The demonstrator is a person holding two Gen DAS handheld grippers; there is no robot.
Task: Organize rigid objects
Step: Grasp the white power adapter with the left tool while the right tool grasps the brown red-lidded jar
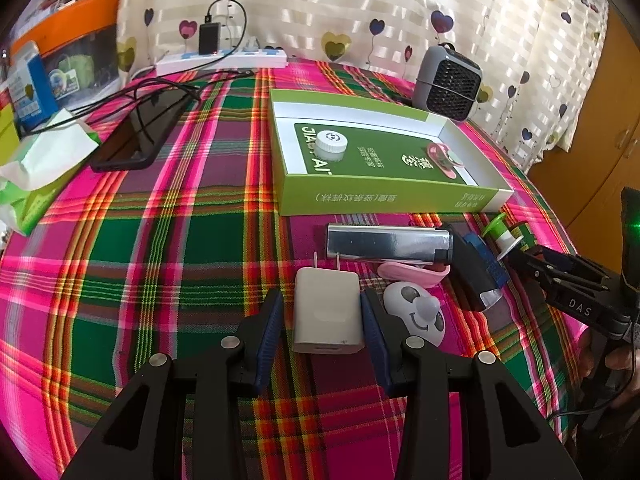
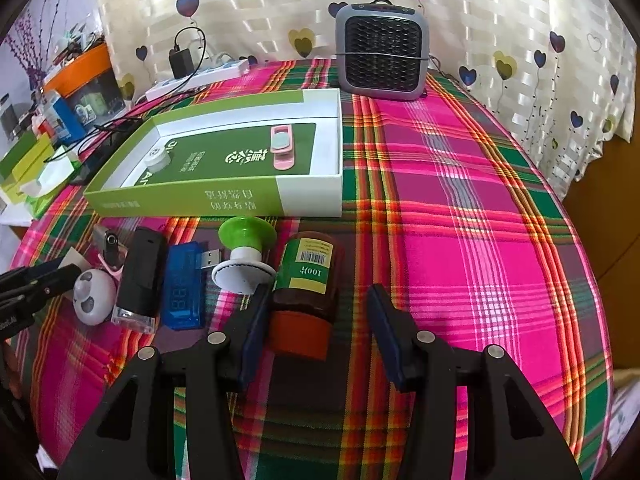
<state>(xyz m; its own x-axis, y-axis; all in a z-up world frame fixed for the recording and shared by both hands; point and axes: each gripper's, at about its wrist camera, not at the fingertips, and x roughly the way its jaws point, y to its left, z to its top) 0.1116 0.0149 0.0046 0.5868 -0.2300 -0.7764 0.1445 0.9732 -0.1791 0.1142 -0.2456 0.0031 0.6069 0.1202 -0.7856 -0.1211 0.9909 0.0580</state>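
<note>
A green and white open box (image 1: 384,196) (image 2: 224,196) holds a white bottle cap (image 1: 330,145) and a pink clip (image 1: 444,158). In front lie a white charger (image 1: 327,312), a silver lighter (image 1: 388,243), a panda toy (image 1: 414,312), a black device (image 2: 140,280), a blue USB tester (image 2: 184,288), a green-and-white stamp (image 2: 244,256) and a brown pill bottle (image 2: 306,284). My left gripper (image 1: 322,316) is open, its jaws on either side of the charger. My right gripper (image 2: 316,312) is open around the pill bottle, its left finger against it.
A grey fan heater (image 2: 382,54) stands at the back. A black phone (image 1: 138,132), cables and a power strip (image 1: 222,60) lie at the back left, with tissues (image 1: 36,168) and boxes at the left edge. A plaid cloth (image 2: 460,240) covers the table.
</note>
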